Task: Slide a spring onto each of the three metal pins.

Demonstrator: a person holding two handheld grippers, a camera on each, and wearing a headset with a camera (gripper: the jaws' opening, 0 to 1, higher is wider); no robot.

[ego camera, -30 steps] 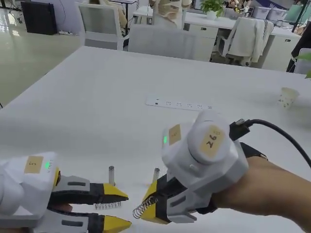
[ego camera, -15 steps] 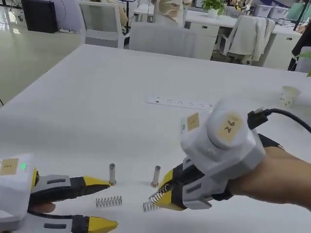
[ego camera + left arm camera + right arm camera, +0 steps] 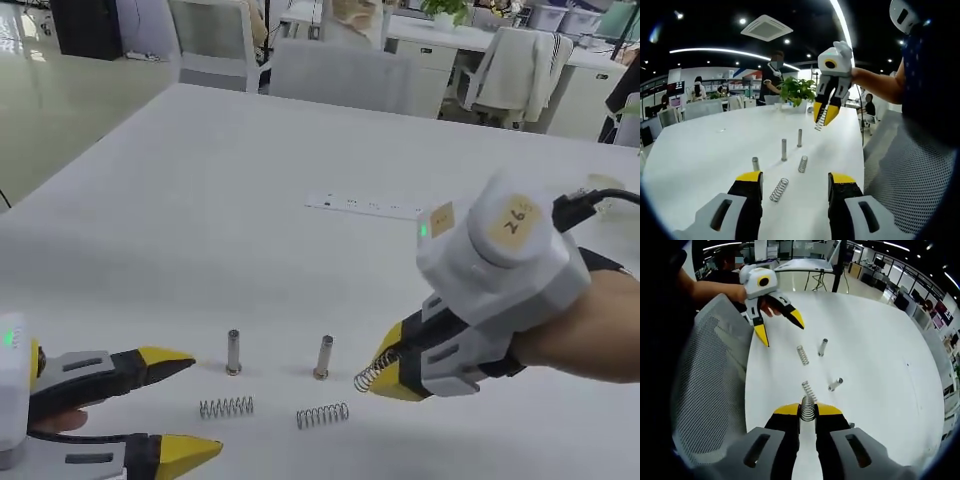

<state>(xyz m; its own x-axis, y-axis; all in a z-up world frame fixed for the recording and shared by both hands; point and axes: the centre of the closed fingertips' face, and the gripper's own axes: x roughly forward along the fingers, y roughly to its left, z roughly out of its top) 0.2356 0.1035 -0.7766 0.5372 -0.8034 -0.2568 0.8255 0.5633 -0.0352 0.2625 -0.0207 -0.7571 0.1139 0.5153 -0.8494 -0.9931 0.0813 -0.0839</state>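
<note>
Right gripper [image 3: 388, 372] pinches a spring [image 3: 366, 375] just beside the nearest pin [image 3: 324, 356], near the desk [image 3: 200, 200] front edge. Left gripper [image 3: 200, 403] gapes wide, empty. Best: tip spring upright, centre its bore over the pin, lower straight.

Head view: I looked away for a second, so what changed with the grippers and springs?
The right gripper rose and drew right, shut on its spring. The left gripper pulled back left, jaws open. A second loose spring now shows beside the first loose spring; whether it lay hidden before is unclear. The pins stayed upright and bare.
</note>
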